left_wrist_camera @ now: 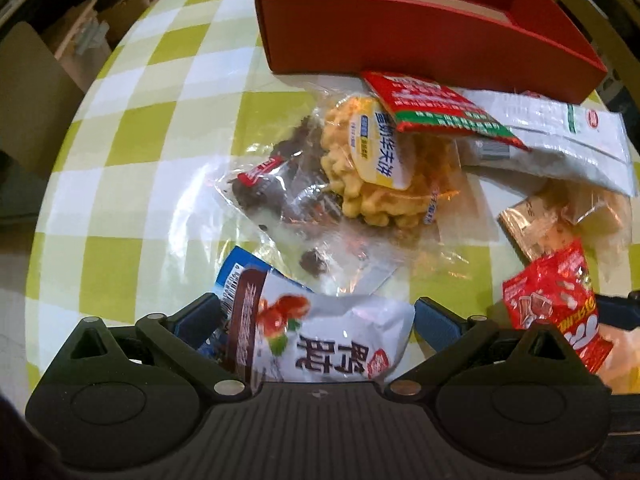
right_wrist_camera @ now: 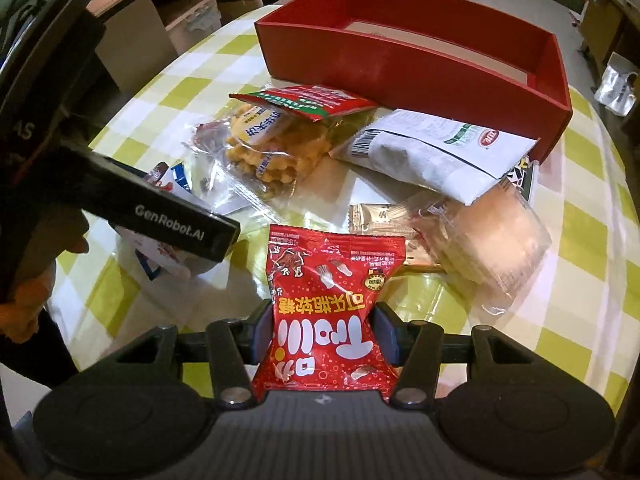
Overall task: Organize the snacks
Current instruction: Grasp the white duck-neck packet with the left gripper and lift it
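Observation:
My right gripper (right_wrist_camera: pixel 324 332) is shut on a red gummy-candy packet (right_wrist_camera: pixel 332 264), whose middle is pinched into a waist between the pads; the packet also shows at the right edge of the left wrist view (left_wrist_camera: pixel 556 300). My left gripper (left_wrist_camera: pixel 318 320) points steeply down and stands open, its fingers on either side of a white snack packet with a brown band (left_wrist_camera: pixel 332 340). That packet lies over a blue packet (left_wrist_camera: pixel 236 272). The red open box (right_wrist_camera: pixel 400 64) stands at the far side of the checkered table (left_wrist_camera: pixel 132 184).
Between the grippers and the box lie a waffle-biscuit packet (left_wrist_camera: pixel 372 168), a clear bag of dark snacks (left_wrist_camera: pixel 280 196), a red-and-green packet (left_wrist_camera: pixel 436 108) and a white pouch (right_wrist_camera: pixel 432 152). A tan sachet (right_wrist_camera: pixel 376 216) and a clear-wrapped pale cake (right_wrist_camera: pixel 488 240) lie right of the red packet.

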Available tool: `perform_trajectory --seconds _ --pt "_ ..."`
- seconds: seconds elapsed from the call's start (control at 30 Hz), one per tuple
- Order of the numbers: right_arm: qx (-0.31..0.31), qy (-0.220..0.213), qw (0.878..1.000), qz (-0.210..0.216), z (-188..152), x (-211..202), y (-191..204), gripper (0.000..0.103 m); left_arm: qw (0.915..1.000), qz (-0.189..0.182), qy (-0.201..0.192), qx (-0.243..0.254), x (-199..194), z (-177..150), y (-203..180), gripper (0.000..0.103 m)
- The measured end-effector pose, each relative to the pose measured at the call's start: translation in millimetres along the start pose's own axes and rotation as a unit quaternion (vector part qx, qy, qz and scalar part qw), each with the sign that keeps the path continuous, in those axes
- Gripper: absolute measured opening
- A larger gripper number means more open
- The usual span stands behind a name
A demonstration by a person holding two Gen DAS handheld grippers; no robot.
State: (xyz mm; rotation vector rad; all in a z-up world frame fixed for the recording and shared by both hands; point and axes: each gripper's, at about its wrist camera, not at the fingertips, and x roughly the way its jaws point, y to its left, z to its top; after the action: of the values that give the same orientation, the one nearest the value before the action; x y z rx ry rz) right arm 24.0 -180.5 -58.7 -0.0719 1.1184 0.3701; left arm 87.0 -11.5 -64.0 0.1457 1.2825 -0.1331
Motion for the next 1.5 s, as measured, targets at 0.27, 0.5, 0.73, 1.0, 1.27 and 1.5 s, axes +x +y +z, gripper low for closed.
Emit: perform_trajectory --seconds 0.27,0.5,0.73,1.0,1.27,1.5 --pt "0.004 -0.001 1.0 -0.005 0.0 -1.4 -0.9 0.06 0.9992 0.026 -0.01 0.03 -5.5 -7.0 -1.0 0.085" --pt "0.001 -0.004 1.0 -0.001 -0.9 -3.4 0.3 0.06 0.9999 -0.01 0.006 0.0 -11.8 -10.2 16.2 0.09" --pt "0.004 -0.009 1.0 -0.001 -1.6 -8.0 -1.2 0.06 0.9984 0.005 -0.006 0.056 -23.1 -29.3 10.6 0.098" --pt "0.0 -0.005 1.0 0.001 -1.3 -8.2 -0.2 0.06 0.9951 -0.001 0.004 0.099 -33.0 -60.2 10.0 0.102" --pt "-0.002 0.003 1.0 -0.005 -3.7 -9.2 0.1 0.06 0.9855 0.023 0.02 0.167 -21.9 -84.5 -13.5 0.1" --pt "-0.009 0.01 1.0 -0.009 -5.3 -11.0 5.3 0.06 0.9906 -0.002 0.026 0.134 -24.1 -82.7 -7.7 0.079"
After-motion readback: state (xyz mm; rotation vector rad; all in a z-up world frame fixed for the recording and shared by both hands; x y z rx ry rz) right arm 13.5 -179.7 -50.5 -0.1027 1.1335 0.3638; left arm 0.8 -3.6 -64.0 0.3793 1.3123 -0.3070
